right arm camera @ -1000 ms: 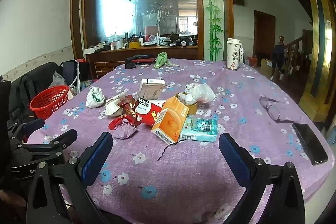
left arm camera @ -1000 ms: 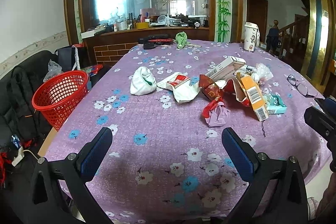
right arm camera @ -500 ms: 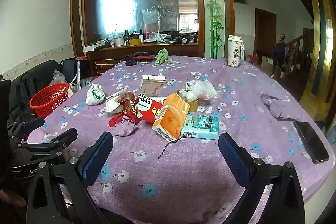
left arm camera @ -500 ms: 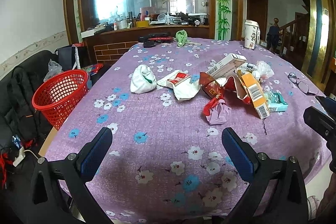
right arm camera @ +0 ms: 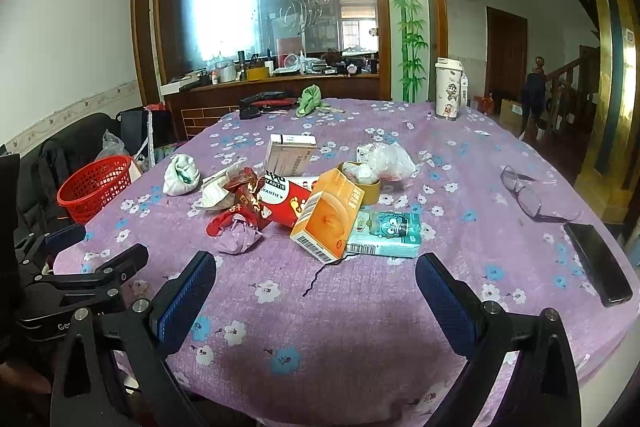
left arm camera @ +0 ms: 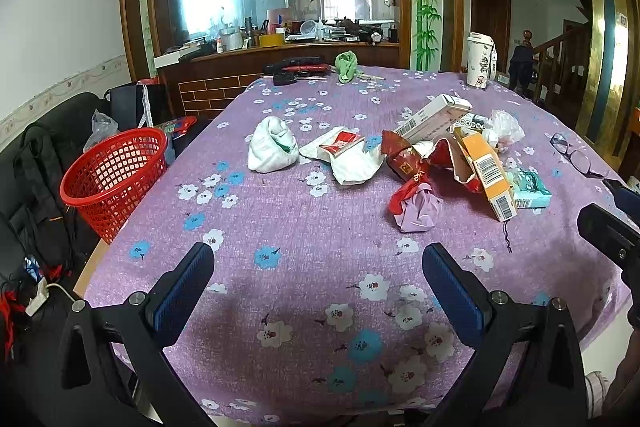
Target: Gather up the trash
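Observation:
A heap of trash lies mid-table on the purple flowered cloth (left arm camera: pixel 288 227): a crumpled lilac-and-red wad (left arm camera: pixel 416 209) (right arm camera: pixel 236 233), an orange carton (left arm camera: pixel 488 171) (right arm camera: pixel 328 215), a teal tissue pack (right arm camera: pixel 386 233), a red box (right arm camera: pixel 286 197), a white crumpled bag (left arm camera: pixel 272 145) (right arm camera: pixel 181 174) and white wrappers (left arm camera: pixel 352 157). A red mesh basket (left arm camera: pixel 114 179) (right arm camera: pixel 96 185) stands off the table's left edge. My left gripper (left arm camera: pixel 318 287) is open above the near cloth, short of the wad. My right gripper (right arm camera: pixel 316 297) is open too, just short of the orange carton.
Glasses (right arm camera: pixel 524 193) and a black phone (right arm camera: pixel 598 269) lie at the right side. A white tumbler (right arm camera: pixel 450 89), a green cloth (right arm camera: pixel 310 99) and a black-and-red tool (right arm camera: pixel 266 101) sit at the far edge. A black sofa with bags (left arm camera: pixel 36 179) is left of the basket.
Both views have drawn slightly back from the trash heap. Both grippers stay open and nothing on the table has moved.

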{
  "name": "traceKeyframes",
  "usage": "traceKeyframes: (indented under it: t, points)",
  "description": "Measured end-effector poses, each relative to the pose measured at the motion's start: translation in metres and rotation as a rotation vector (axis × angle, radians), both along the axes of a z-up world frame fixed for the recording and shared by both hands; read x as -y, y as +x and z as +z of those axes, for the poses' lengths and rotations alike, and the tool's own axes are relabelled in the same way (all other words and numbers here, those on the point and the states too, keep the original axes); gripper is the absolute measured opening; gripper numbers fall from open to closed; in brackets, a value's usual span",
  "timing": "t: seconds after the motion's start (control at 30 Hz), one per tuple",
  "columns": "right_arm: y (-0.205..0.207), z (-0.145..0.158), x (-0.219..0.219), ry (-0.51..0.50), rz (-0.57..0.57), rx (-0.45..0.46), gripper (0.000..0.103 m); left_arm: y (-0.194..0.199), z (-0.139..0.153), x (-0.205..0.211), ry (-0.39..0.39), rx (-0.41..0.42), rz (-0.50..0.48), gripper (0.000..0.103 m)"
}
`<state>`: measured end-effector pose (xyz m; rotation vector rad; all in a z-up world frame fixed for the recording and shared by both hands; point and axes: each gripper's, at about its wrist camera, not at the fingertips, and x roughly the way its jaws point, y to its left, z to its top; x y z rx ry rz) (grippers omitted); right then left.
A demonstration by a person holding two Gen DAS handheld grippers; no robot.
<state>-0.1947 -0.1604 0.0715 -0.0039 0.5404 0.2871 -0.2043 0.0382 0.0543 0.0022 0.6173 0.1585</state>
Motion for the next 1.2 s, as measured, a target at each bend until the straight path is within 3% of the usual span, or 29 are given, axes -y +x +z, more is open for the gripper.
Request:
traceKeyframes:
  t: [0.63, 0.8, 1.0, 1.07, 1.2]
  points:
    - [0.006, -0.006, 0.002, 0.01, 0.005, -0.03, 0.101, 0.007, -0.008, -0.002, -0.011, -0.035, -0.008, 0.103]
    - [0.015, -0.003, 0.01, 0.027, -0.024, -0.046, 0.101, 0.028, -0.011, -0.01, -0.07, -0.091, -0.056, 0.103]
    - [0.031, -0.002, 0.017, 0.031, -0.043, -0.068, 0.101, 0.074, -0.018, 0.008, -0.104, -0.178, -0.179, 0.103]
    - [0.038, -0.003, 0.019, 0.039, -0.036, -0.09, 0.101, 0.088, -0.02, 0.018, -0.084, -0.186, -0.201, 0.101]
    - [0.059, -0.003, 0.025, 0.058, -0.031, -0.145, 0.101, 0.114, -0.029, 0.035, -0.066, -0.248, -0.229, 0.082]
